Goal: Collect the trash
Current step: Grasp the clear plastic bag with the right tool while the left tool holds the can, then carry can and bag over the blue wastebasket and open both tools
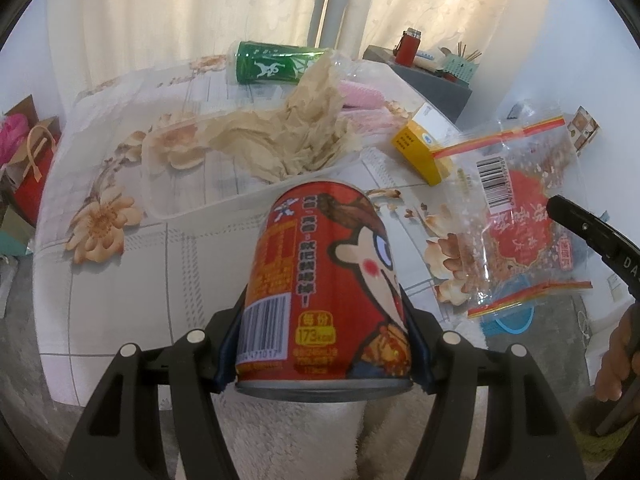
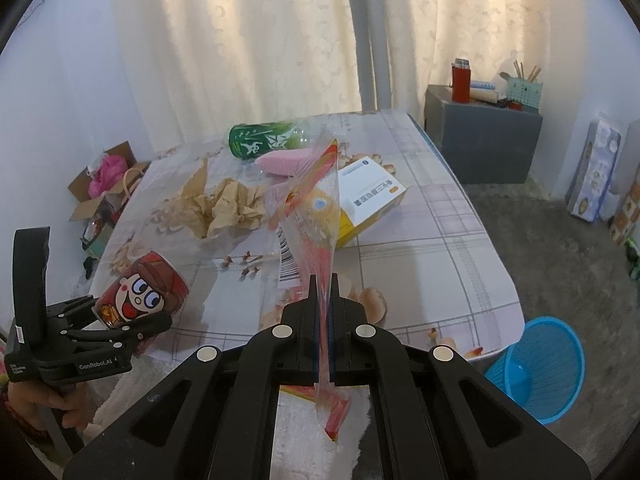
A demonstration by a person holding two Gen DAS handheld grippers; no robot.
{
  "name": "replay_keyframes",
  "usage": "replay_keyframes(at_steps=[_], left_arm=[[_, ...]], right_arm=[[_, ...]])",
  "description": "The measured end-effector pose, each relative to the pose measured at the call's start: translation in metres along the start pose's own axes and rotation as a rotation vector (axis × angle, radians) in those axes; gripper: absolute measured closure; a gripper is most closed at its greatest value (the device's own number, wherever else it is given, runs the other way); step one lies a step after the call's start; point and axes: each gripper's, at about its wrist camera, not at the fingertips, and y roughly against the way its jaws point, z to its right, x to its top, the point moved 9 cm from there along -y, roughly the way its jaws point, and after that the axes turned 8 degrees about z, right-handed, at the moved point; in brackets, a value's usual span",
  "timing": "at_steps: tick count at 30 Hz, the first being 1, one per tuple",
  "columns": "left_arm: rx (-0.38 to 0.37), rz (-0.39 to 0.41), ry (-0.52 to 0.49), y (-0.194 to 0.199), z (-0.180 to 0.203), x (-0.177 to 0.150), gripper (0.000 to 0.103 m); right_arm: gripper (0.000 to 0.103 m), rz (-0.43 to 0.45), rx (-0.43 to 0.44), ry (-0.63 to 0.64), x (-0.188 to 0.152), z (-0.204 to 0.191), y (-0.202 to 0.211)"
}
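My left gripper [image 1: 324,308] is shut on a red cartoon can [image 1: 324,280] and holds it above the near table edge; the can also shows in the right wrist view [image 2: 140,290]. My right gripper [image 2: 324,284] is shut on a clear plastic snack bag [image 2: 316,216] with red print, held edge-on above the table; the bag hangs at the right in the left wrist view [image 1: 516,216]. A blue waste basket [image 2: 536,364] stands on the floor by the table's near right corner.
On the floral tablecloth [image 2: 420,248] lie crumpled brown paper [image 2: 224,204], a green can [image 2: 260,140], a pink item [image 2: 288,160] and a yellow-white box [image 2: 368,204]. A clear tray [image 1: 192,184] holds part of the paper. A grey cabinet [image 2: 484,144] stands at the back right.
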Motion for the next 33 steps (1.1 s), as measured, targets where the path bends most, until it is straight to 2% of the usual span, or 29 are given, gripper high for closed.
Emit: replay_keyframes(at_steps=[10,16,22,27,33], left_arm=[[-0.002,0.044,-0.05,0.017,0.021,0.004,0.039],[-0.078,0.072,-0.108,0.024,0.057,0.015,0.039],[-0.188,0.074,-0.202,0.018,0.114,0.031,0.039],[-0.279,0.087,-0.295,0.006,0.177,0.055,0.039],[-0.399,0.017,-0.368,-0.027,0.264,0.063,0.039]], right_arm=[[0.102,0.068,-0.019,-0.053,0.0,0.021,0.029],[0.102,0.12,-0.086,-0.117,-0.006,0.054,0.06],[0.102,0.163,-0.207,-0.221,-0.027,0.11,0.096],[0.102,0.198,-0.324,-0.328,-0.05,0.176,0.126],[0.102,0.223,-0.454,-0.434,-0.08,0.244,0.148]])
